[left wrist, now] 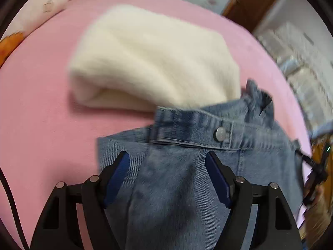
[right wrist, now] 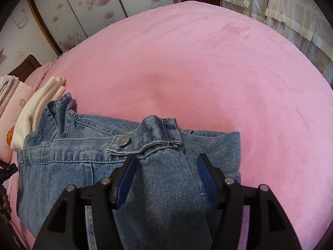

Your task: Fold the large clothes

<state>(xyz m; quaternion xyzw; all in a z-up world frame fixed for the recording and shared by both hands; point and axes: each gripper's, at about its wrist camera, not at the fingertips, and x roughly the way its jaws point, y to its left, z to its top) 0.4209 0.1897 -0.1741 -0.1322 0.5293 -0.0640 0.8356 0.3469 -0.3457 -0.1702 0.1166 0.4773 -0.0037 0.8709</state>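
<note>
The denim garment (left wrist: 187, 166) lay folded on the pink bed (left wrist: 52, 125), and both tools were over it. The left tool (left wrist: 167, 158) stood with its jaws wide apart, a raised fold of denim running up between the blue pads (left wrist: 116, 179) without either pad visibly pressing it; whether they touched the cloth could not be told. A buttoned cuff with a metal button (left wrist: 221, 133) lay just beyond its tips. The right tool (right wrist: 166, 160) was likewise spread open, straddling a similar fold of the denim garment (right wrist: 62, 166), with a metal button (right wrist: 124, 141) just ahead of its left finger.

A folded cream sweater (left wrist: 149, 58) rested on the bed beyond the denim, its near edge touching or slightly under the garment's far edge. The left view was motion-blurred. A patterned pillow (right wrist: 14, 104) sat at the bed's left side, beside the sweater (right wrist: 33, 112). Draped pale curtains (right wrist: 281, 10) stood beyond the bed.
</note>
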